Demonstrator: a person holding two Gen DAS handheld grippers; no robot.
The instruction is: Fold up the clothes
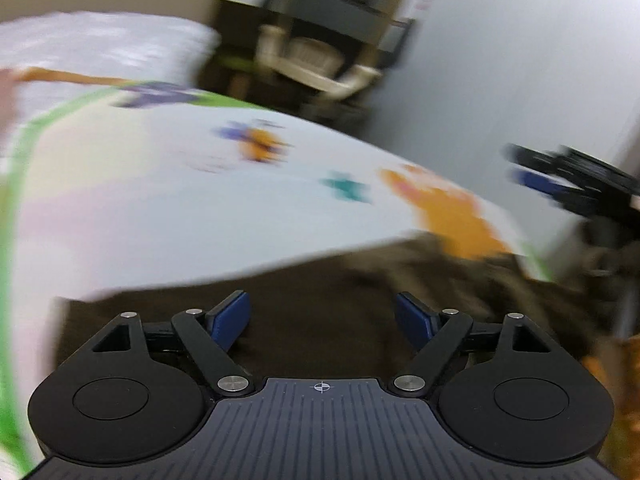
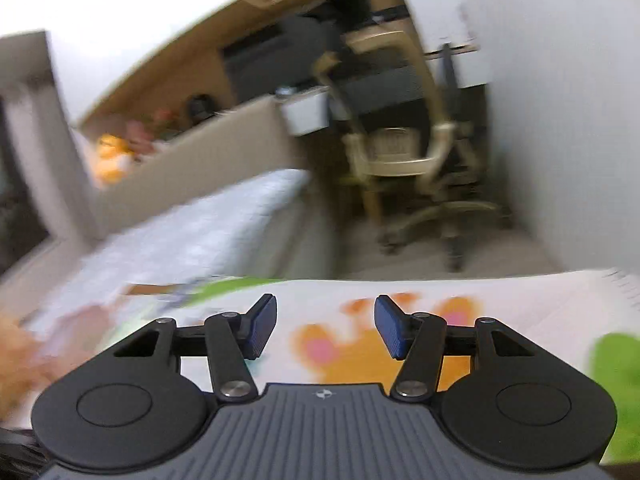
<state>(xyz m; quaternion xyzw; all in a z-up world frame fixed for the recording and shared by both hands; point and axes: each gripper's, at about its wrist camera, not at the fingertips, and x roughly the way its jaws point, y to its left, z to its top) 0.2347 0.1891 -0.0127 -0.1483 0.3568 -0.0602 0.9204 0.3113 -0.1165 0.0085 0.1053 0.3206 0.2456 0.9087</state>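
A dark brown garment (image 1: 320,300) lies on a white mat with cartoon prints (image 1: 180,208), filling the lower middle of the left wrist view. My left gripper (image 1: 322,318) hovers over it, open, with nothing between its blue pads. The other gripper (image 1: 560,180) shows at the right edge of that view, blurred. In the right wrist view my right gripper (image 2: 325,326) is open and empty above the mat (image 2: 500,320), over an orange print. No garment shows in front of it. Both views are motion-blurred.
A cream office chair (image 2: 404,148) stands on the floor beyond the mat, before a desk (image 2: 360,60). A bed with a pale quilt (image 2: 208,232) runs along the left. A wall (image 2: 560,120) rises at right. Orange fabric (image 1: 616,392) shows at the lower right.
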